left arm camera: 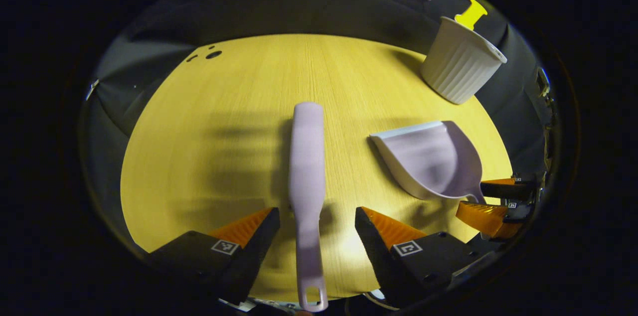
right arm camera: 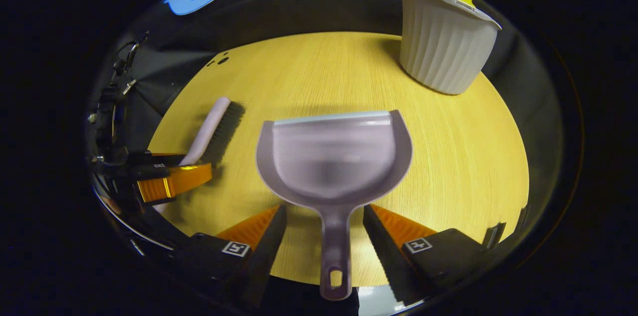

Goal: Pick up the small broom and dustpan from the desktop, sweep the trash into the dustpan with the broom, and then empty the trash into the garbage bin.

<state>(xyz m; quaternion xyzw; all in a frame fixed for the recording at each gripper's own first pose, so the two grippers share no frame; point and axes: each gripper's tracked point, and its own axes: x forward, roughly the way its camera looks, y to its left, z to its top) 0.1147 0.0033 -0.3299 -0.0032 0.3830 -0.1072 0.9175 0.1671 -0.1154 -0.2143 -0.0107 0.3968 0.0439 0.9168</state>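
Both my grippers, left (left arm camera: 316,226) and right (right arm camera: 324,224), stood open astride broom (left arm camera: 307,156) and dustpan (right arm camera: 334,156) handles; either gripping or releasing.

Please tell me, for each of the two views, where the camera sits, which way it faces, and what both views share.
Left gripper view: rides on the left gripper, facing along the broom lying between its open fingers; the right gripper shows at the far right.
Right gripper view: rides on the right gripper, facing along the dustpan, whose handle lies between its open fingers.
Shared: broom, dustpan, bin, table.
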